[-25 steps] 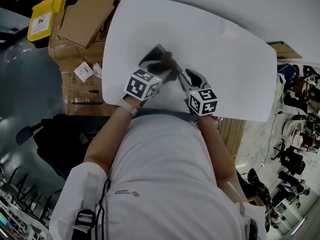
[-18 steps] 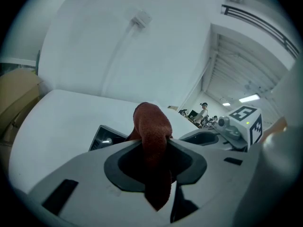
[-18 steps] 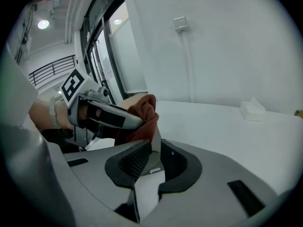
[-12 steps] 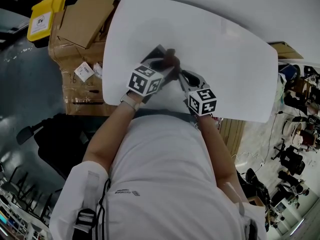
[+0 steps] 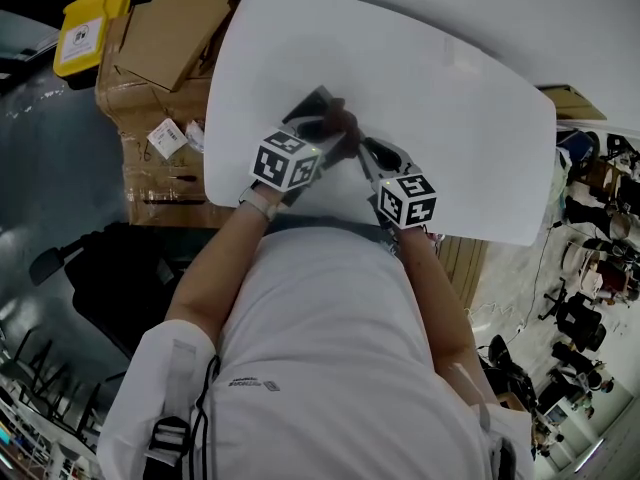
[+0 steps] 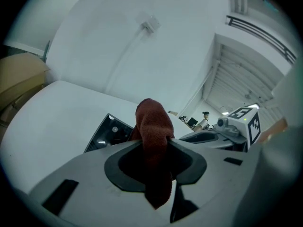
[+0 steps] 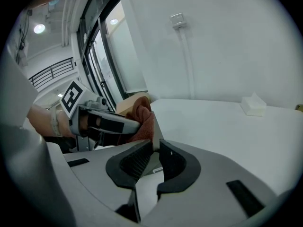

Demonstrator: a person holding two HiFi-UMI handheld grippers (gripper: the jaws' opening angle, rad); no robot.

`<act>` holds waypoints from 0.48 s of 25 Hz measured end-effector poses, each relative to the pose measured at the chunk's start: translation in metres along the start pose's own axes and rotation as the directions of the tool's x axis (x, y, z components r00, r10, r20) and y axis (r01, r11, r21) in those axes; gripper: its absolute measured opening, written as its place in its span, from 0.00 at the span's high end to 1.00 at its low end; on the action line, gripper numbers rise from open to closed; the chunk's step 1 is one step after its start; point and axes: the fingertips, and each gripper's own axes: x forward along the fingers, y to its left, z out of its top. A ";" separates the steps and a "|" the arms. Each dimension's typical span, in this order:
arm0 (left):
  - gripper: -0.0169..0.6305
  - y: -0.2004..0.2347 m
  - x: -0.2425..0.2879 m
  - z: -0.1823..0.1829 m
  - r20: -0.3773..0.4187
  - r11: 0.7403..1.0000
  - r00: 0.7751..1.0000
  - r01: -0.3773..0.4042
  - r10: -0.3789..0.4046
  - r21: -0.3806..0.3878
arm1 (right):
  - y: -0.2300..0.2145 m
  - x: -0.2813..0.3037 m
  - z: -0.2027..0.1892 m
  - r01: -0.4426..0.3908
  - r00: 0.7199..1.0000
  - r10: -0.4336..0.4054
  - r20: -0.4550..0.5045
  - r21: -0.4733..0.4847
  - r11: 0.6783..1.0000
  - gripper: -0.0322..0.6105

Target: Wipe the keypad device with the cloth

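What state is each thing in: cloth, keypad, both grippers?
cloth: bunched, clamped in left gripper
keypad: tilted, one edge clamped in right gripper
left gripper: shut on cloth
right gripper: jaws just closed, shut on keypad edge

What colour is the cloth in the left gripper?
Dark reddish-brown; the cloth shows best in the left gripper view.

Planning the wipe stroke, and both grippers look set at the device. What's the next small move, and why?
Probably sweep the cloth across the face of the keypad device with the left gripper. It is clamped on the cloth, right at the device. The right gripper, whose jaws have just been closing, pinches the device's edge, steadying it.
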 end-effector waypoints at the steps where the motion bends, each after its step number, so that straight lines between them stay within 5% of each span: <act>1: 0.79 0.000 0.000 -0.001 0.002 1.000 1.000 0.001 -0.001 -0.003 | 0.000 0.000 0.000 -0.002 1.000 0.002 0.000 0.001 1.000 0.84; 12: 0.79 0.010 -0.005 -0.015 0.003 0.998 1.000 -0.002 0.002 -0.067 | 0.000 0.001 0.000 -0.014 1.000 0.014 -0.013 -0.007 1.000 0.84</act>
